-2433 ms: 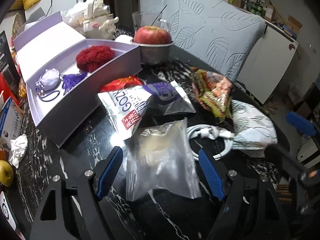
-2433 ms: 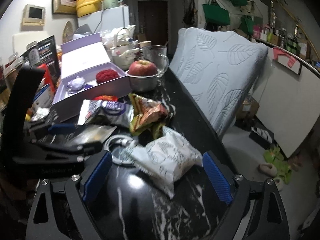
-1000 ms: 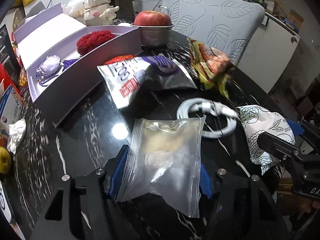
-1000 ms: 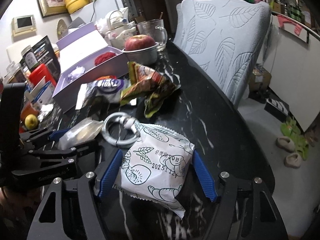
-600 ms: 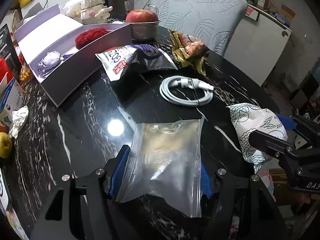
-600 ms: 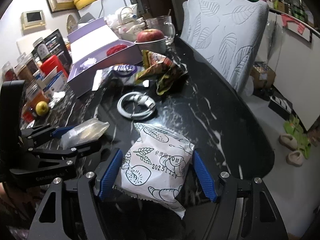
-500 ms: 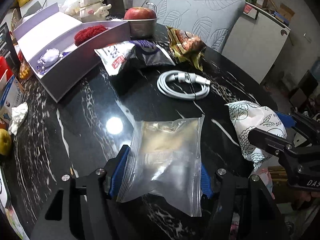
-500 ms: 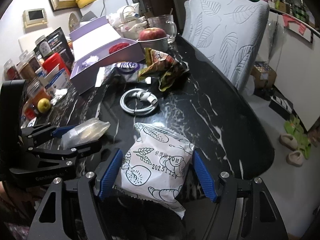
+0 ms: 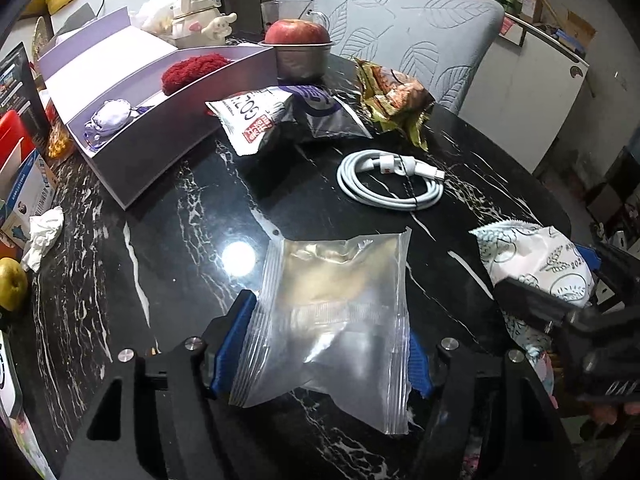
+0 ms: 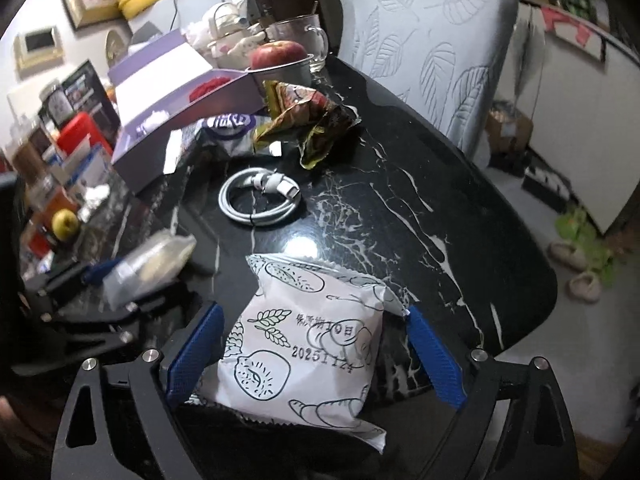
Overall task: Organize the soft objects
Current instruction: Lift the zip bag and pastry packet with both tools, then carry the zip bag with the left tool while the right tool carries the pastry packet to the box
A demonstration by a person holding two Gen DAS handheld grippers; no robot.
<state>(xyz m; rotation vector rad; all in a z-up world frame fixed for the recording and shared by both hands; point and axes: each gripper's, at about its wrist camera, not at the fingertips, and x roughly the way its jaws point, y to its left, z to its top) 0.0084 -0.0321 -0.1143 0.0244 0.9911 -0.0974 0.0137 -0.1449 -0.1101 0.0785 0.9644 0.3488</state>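
My left gripper (image 9: 324,348) is shut on a clear zip bag (image 9: 332,308) with pale contents, held over the near part of the black marble table (image 9: 168,208). The bag also shows in the right wrist view (image 10: 152,264). In the right wrist view a white printed snack packet (image 10: 308,344) lies between the blue pads of my right gripper (image 10: 316,356); the jaws have widened and the right pad stands apart from it. The packet also shows in the left wrist view (image 9: 540,260).
A coiled white cable (image 9: 390,180) lies mid-table. Behind it are a white-and-purple snack bag (image 9: 276,114) and a brown-green wrapper (image 9: 394,96). A purple box (image 9: 160,92) holds a red fluffy item (image 9: 192,70) and a lilac pouch (image 9: 108,116). An apple in a metal bowl (image 9: 298,46) stands at the back.
Both grippers closed on their bags and pulled back toward the table's near edge. In the latest frame my right gripper's jaws have widened around the white packet.
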